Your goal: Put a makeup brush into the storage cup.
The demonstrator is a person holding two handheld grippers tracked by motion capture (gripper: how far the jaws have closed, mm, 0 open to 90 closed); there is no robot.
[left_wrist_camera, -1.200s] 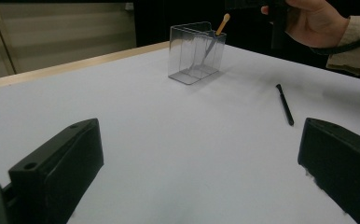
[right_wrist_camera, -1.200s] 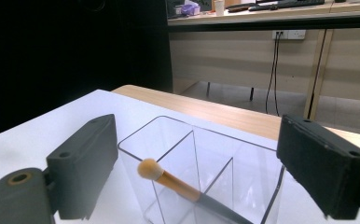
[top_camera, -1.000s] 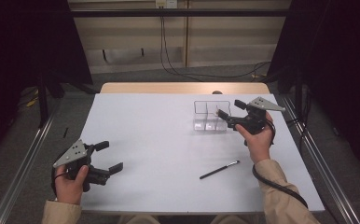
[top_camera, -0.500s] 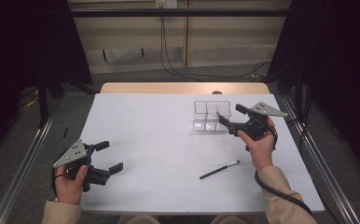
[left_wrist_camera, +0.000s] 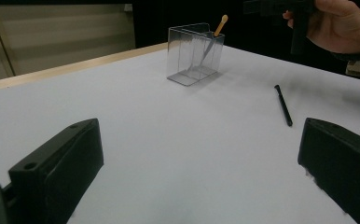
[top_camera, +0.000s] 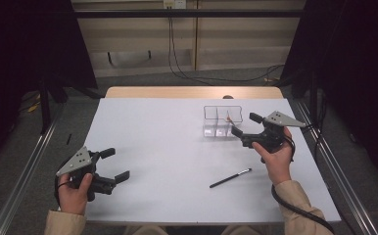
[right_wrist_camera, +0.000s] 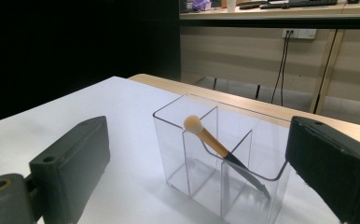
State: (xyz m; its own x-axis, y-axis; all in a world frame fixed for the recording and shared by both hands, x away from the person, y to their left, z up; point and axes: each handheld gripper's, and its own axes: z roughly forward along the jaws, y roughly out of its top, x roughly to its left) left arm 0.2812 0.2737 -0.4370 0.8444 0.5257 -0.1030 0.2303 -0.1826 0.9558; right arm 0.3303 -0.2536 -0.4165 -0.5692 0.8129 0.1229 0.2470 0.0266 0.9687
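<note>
High view: the right gripper (top_camera: 246, 126), held in the person's right hand (top_camera: 276, 159), hovers just beside the clear plastic three-compartment organiser box (top_camera: 222, 121) on the white counter (top_camera: 167, 147). Its fingers have just been opening and stand wide apart with nothing between them. In the right gripper view, a makeup brush with a tan tip and black handle (right_wrist_camera: 218, 148) leans tilted inside the box, in the compartment on that view's right. A second slim black brush (top_camera: 230, 178) lies flat on the counter, nearer the person, well apart from the box. The left gripper (top_camera: 112, 167) rests near the counter's left front corner, its fingers spread wide and empty.
</note>
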